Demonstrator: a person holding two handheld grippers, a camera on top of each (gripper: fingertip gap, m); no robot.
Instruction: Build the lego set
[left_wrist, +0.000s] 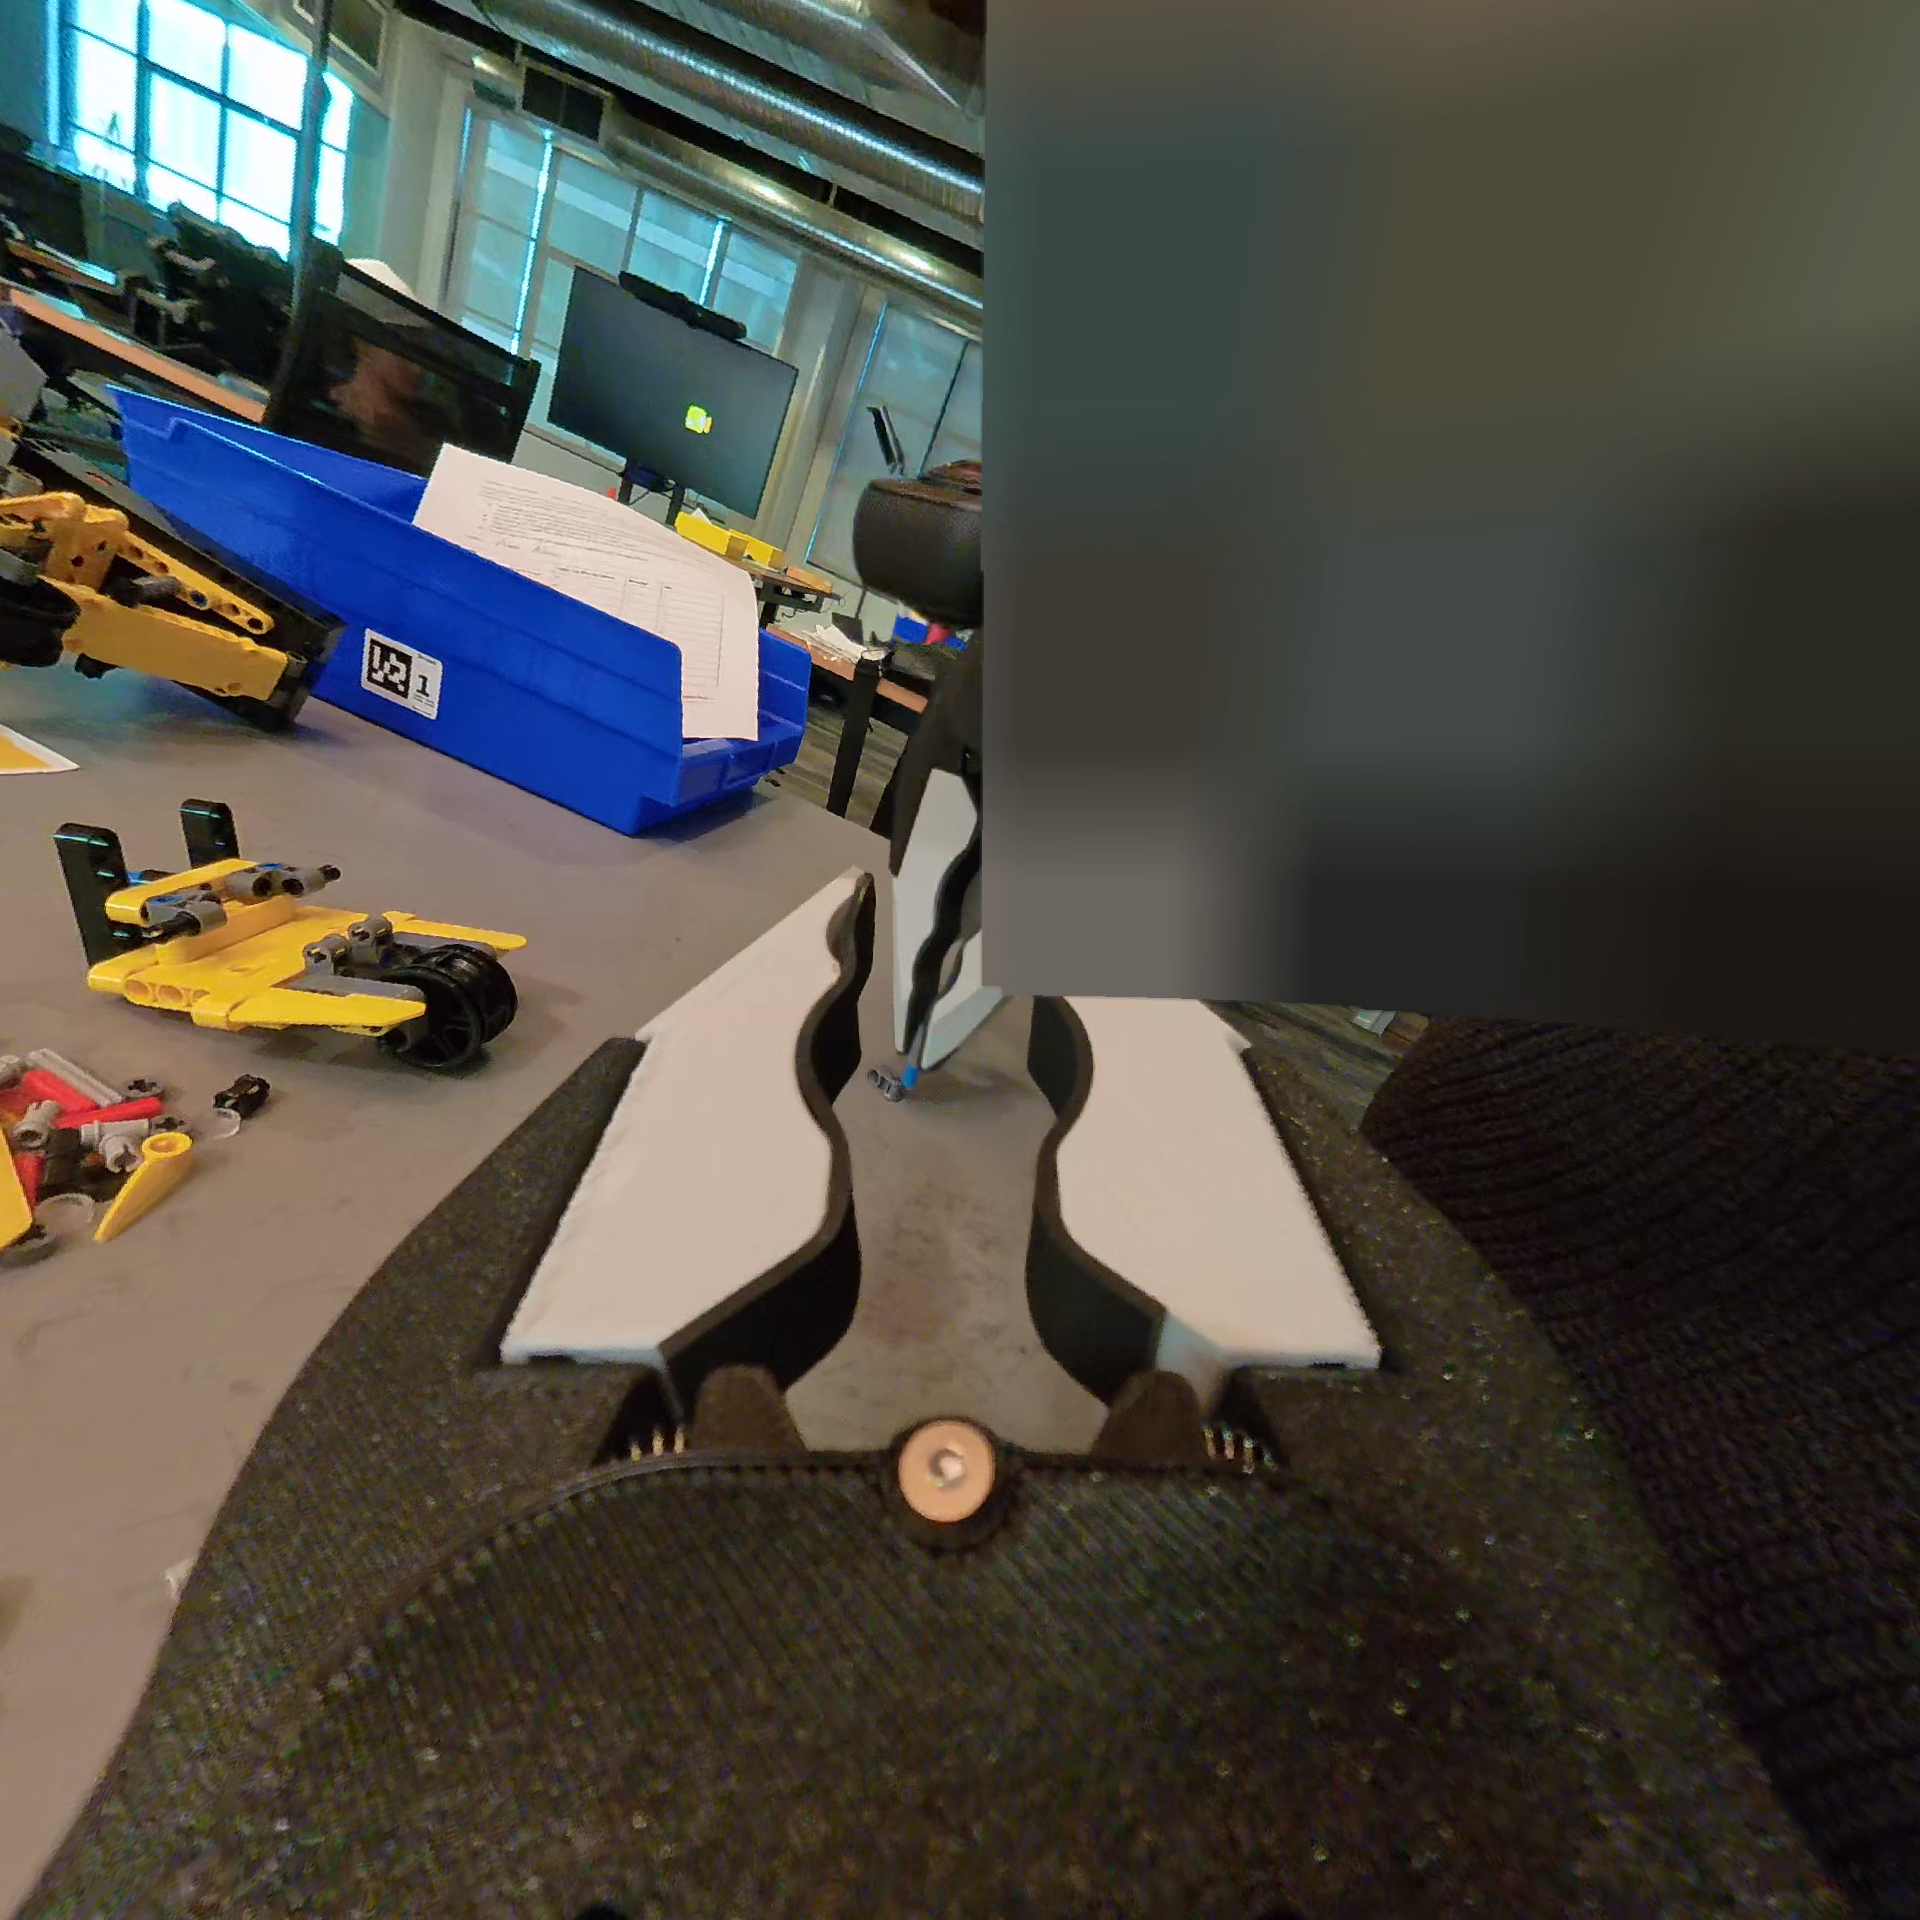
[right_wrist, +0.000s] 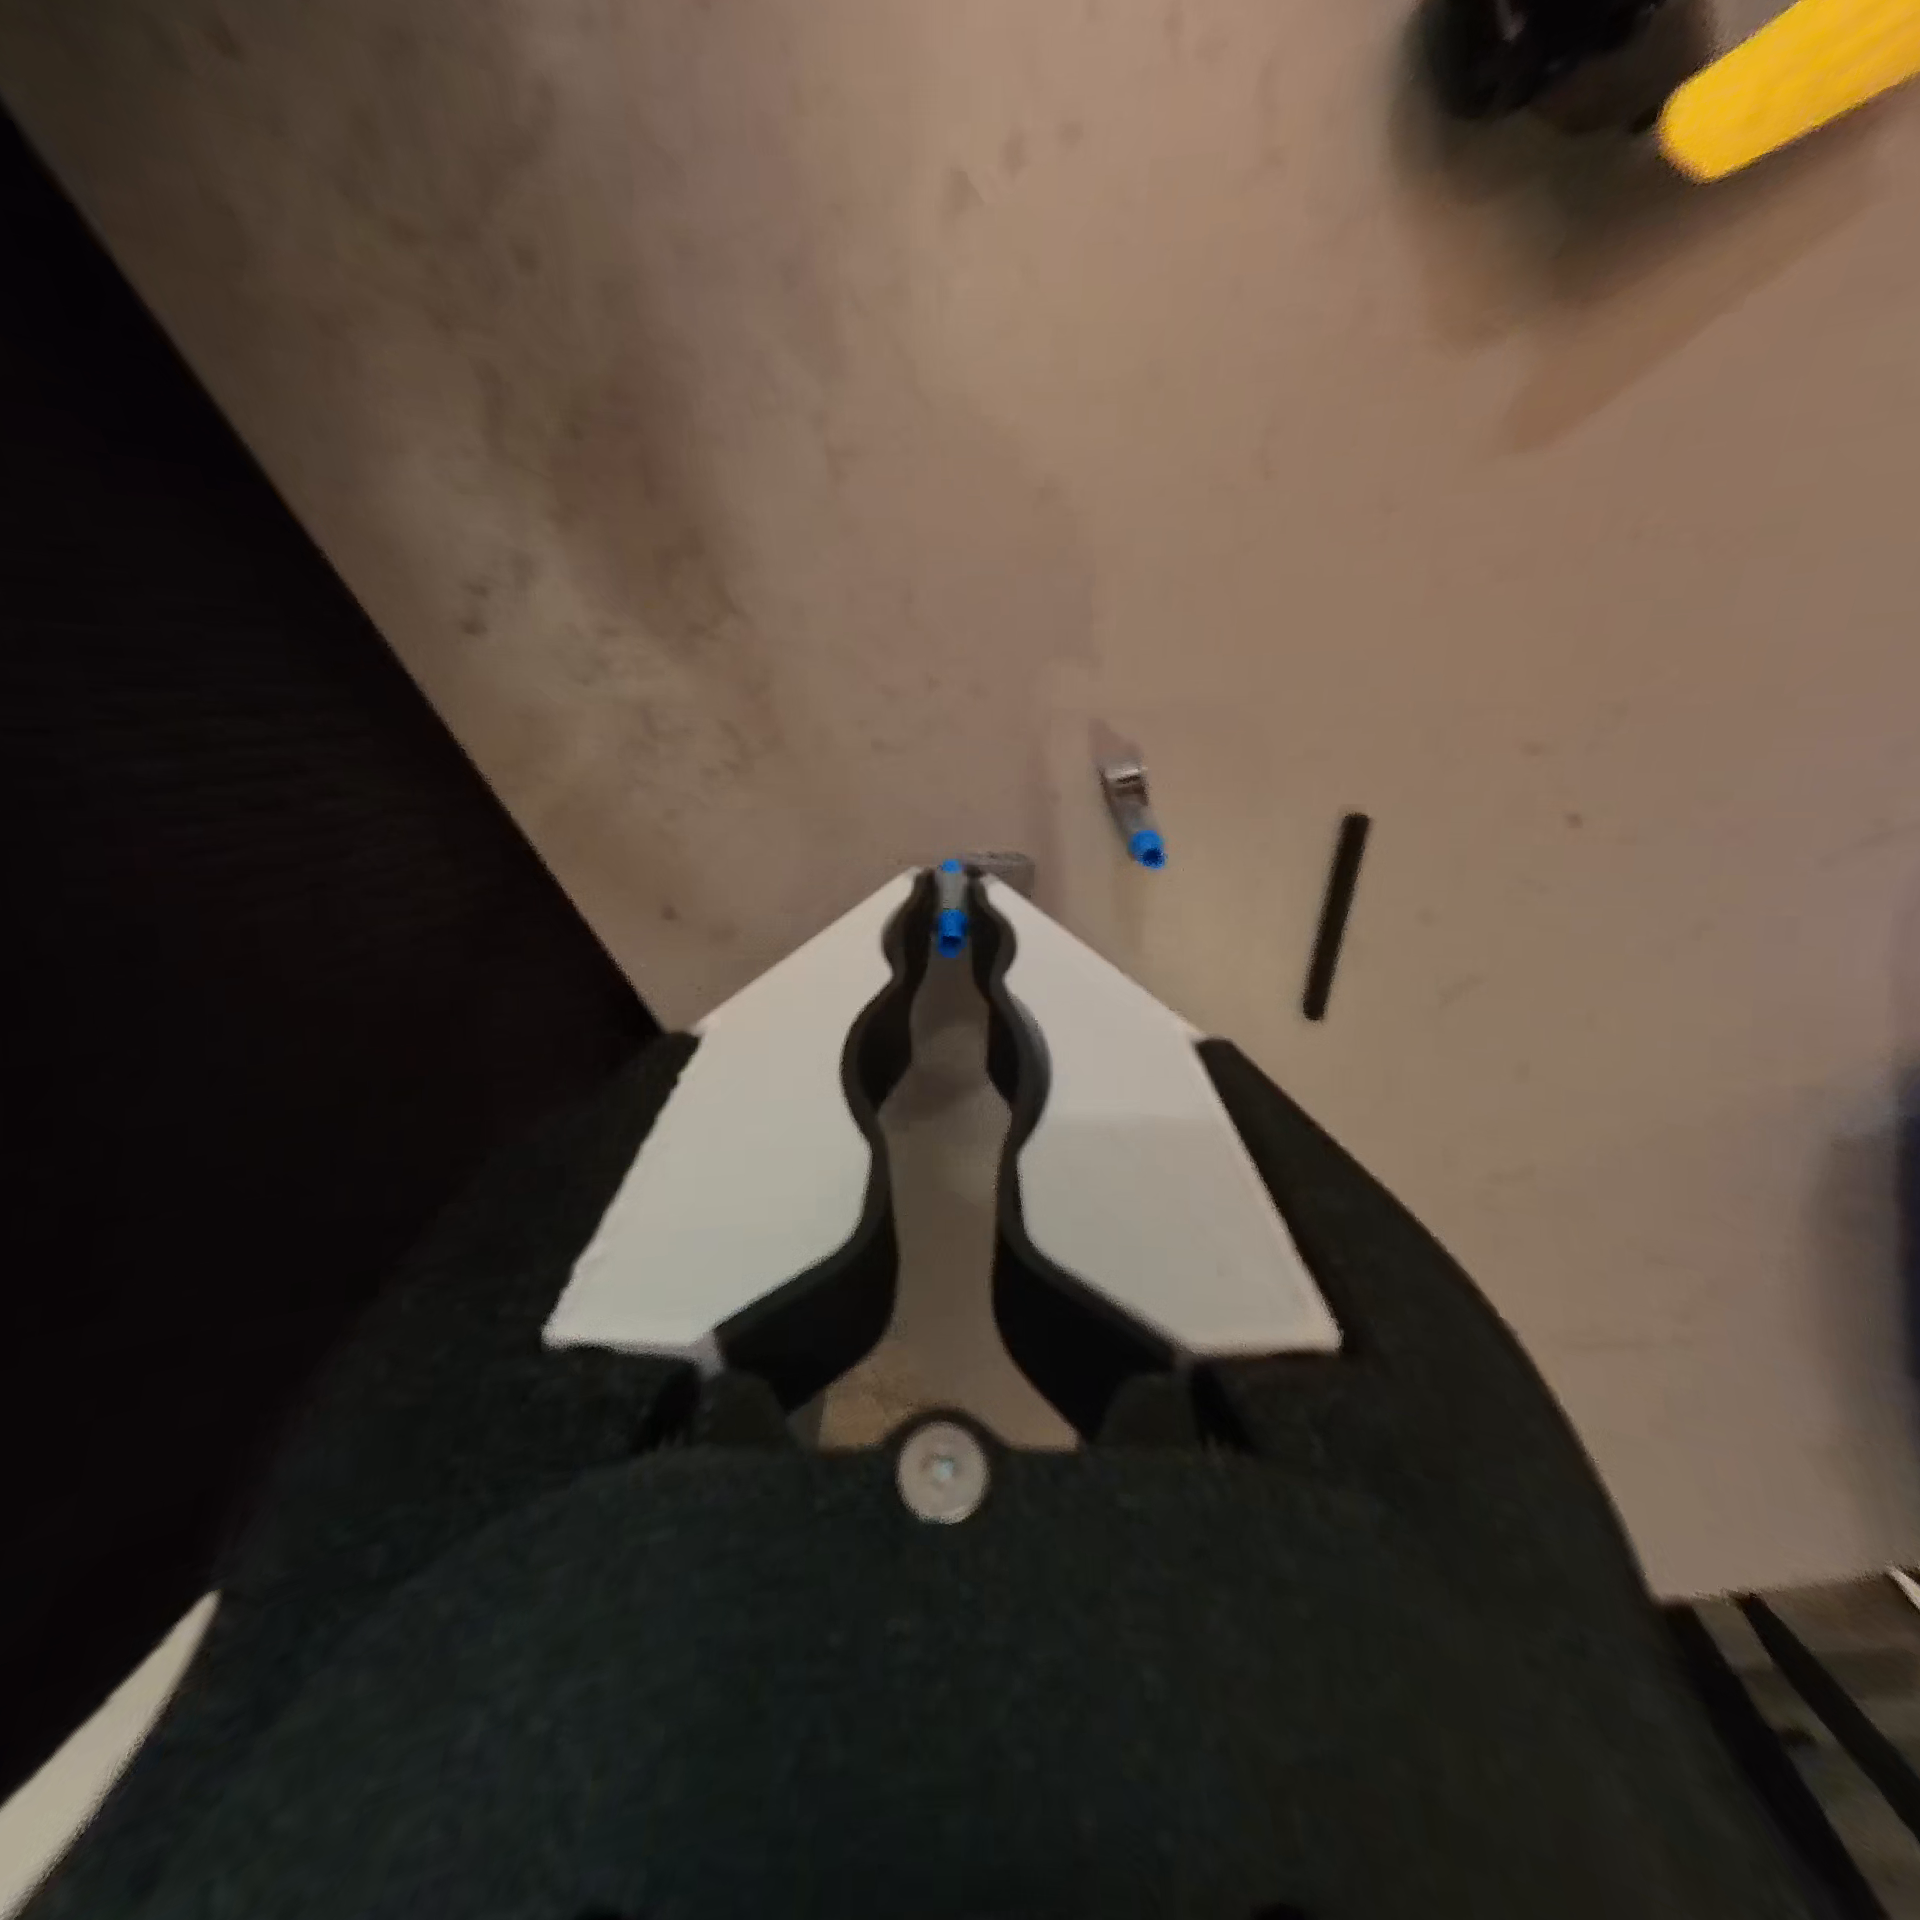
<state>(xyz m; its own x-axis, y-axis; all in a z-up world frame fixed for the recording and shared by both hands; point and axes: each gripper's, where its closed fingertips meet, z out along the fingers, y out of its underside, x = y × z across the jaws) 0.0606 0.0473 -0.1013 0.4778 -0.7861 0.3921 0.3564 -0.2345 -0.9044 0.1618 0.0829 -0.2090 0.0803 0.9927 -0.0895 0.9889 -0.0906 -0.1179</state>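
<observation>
Right tongs — one blue pin

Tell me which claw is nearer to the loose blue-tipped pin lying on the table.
Right. The right claw, pinching another blue pin, hangs just beside the loose blue-tipped pin. The left claw stands open farther back; the pin lies ahead of its tips.

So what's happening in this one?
A person is working two handheld grippers over a grey table strewn with toy building parts. The right gripper has its jaws shut on a small blue-and-grey pin at the table surface; a second pin and a black axle lie close by. The left gripper hangs open, holding nothing, near a half-built yellow model and a blue bin.
</observation>
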